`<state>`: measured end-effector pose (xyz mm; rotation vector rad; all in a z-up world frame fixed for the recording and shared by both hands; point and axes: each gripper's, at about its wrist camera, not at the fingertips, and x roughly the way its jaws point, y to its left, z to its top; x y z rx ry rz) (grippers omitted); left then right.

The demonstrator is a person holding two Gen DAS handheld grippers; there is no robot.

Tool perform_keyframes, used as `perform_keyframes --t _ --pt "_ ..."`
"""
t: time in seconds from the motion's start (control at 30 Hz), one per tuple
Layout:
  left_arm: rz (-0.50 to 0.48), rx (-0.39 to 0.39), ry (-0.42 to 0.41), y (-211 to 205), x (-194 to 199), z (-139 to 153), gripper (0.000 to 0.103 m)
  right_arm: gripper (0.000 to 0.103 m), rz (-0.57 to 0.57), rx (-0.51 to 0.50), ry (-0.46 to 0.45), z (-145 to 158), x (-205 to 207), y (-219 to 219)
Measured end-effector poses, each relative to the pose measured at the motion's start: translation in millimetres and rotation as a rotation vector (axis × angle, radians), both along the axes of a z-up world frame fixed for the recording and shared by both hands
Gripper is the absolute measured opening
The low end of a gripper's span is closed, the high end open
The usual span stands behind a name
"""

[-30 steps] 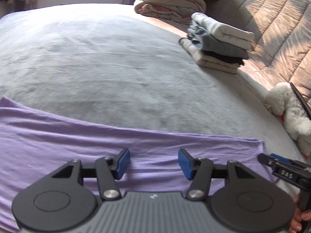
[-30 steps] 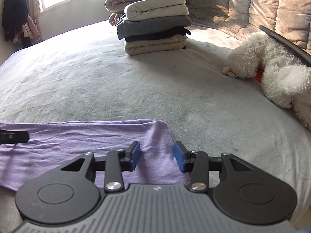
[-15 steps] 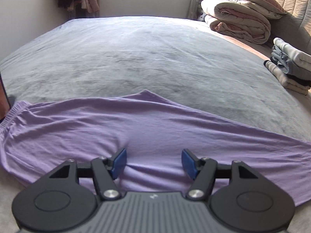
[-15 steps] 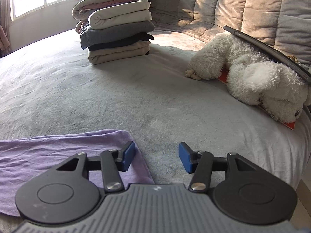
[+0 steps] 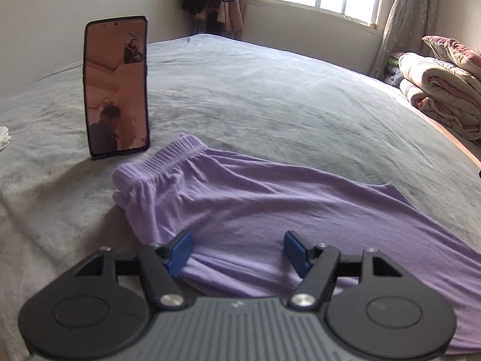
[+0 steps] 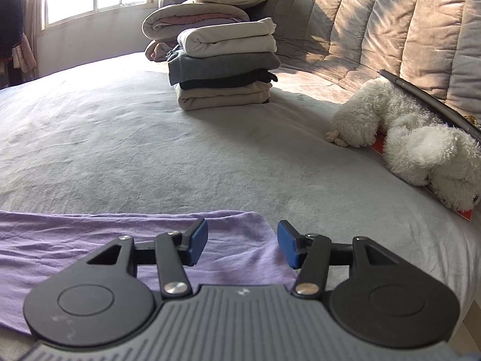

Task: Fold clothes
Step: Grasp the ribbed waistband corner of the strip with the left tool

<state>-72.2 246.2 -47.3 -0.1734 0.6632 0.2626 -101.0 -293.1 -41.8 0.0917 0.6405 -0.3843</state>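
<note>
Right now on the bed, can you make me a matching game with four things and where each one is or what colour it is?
Things:
1. phone
2. purple pants
3. fluffy white toy
4. grey sweater

Clues:
A. lying next to the padded headboard
B. standing upright beside a stretchy waistband
C. spread flat under both sets of tongs
D. inside the stack of folded clothes, under the white one

Pairs: 1-B, 2-C, 3-A, 4-D
</note>
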Motion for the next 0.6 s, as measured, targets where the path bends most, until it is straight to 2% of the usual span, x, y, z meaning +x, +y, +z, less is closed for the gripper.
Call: perform_keyframes --t 0.17,0.23,0.3,0.43,0.53,0.6 --pt "0.019 0.081 -0.009 12 -10 1 0.069 0.057 0.042 -0.01 0.005 -3 5 13" --pt "0.043 0.079 -0.01 19 -14 4 0.069 0.057 0.069 -0.024 0.007 -4 6 20" --pt "0.07 0.044 -0.01 29 -18 7 0.069 0.057 0.112 -0.03 0.006 -5 6 28" --pt "0.137 0.002 -0.059 43 -30 16 0.067 0.057 0.291 0.002 -0.001 2 5 57" --pt "0.177 0.005 -0.093 49 -31 21 0.054 0.057 0.445 0.023 -0.002 8 4 89" --pt "0.189 -0.013 -0.092 52 -29 20 0.05 0.057 0.534 0.047 0.0 11 2 111"
